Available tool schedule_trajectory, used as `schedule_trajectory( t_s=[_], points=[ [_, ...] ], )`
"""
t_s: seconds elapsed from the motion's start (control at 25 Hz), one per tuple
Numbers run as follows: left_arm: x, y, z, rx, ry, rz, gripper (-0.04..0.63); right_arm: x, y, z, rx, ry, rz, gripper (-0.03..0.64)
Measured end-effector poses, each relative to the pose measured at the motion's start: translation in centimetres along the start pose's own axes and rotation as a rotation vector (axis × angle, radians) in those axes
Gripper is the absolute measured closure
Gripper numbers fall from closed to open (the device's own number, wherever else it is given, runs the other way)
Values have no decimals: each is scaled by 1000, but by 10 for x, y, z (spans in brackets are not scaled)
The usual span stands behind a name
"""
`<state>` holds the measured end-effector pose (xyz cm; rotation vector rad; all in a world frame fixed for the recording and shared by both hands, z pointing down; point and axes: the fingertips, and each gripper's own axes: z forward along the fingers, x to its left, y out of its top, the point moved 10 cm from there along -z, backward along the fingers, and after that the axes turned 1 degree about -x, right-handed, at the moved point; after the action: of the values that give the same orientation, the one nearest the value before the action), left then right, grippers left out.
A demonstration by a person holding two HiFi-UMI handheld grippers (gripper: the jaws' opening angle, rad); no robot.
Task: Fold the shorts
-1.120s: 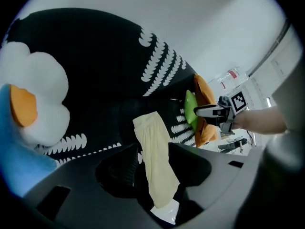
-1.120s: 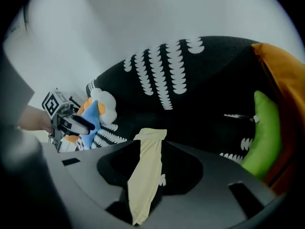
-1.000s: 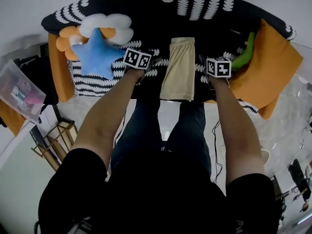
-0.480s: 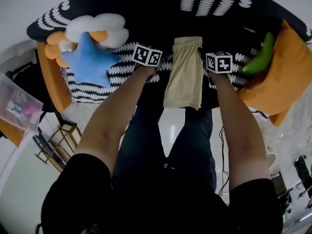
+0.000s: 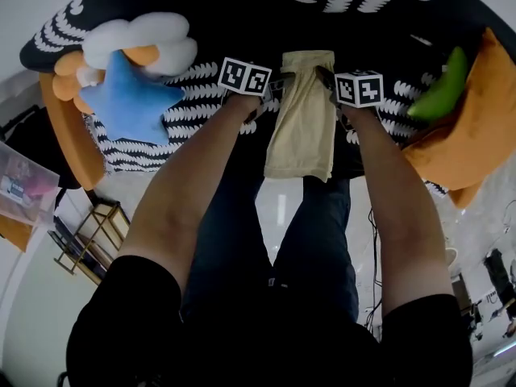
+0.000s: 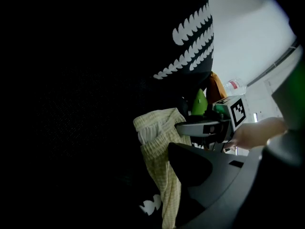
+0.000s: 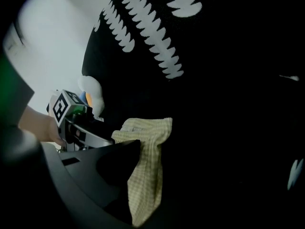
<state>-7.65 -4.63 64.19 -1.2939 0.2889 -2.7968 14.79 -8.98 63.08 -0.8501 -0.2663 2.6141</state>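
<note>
Nearby, star pillow (image 5: 125,107) and green plush (image 5: 439,87) flank the shorts (image 5: 303,127).

I see pale yellow, finely checked shorts (image 5: 302,119), a black cover (image 5: 242,22) with rows of white scallops, a blue star cushion (image 5: 125,107), a white cloud cushion (image 5: 149,35), a green toy (image 5: 442,87) and an orange cushion (image 5: 472,143).

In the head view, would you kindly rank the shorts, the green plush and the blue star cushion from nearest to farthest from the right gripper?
From the right gripper:
1. shorts, in its grip, just to its left.
2. green plush, to its right, lying on the orange cushion.
3. blue star cushion, far off on the left side.
</note>
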Motion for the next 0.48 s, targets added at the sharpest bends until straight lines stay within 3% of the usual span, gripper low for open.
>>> schedule_trajectory(
  t_s=[0.12,0.24,0.32,0.48],
  points=[
    [2,1,4,-11,-7,-31,385,1,1,3,30,31,36,475],
    [4,3,1,-12,-16,-41,456,-2,2,4,63,52,85,534],
    [2,7,-2,3,-16,-9,502,-2,5,2,74,56,70,572],
    [-5,26,-11,18,9,97,529,6,16,-4,55,43,-29,591]
  ],
)
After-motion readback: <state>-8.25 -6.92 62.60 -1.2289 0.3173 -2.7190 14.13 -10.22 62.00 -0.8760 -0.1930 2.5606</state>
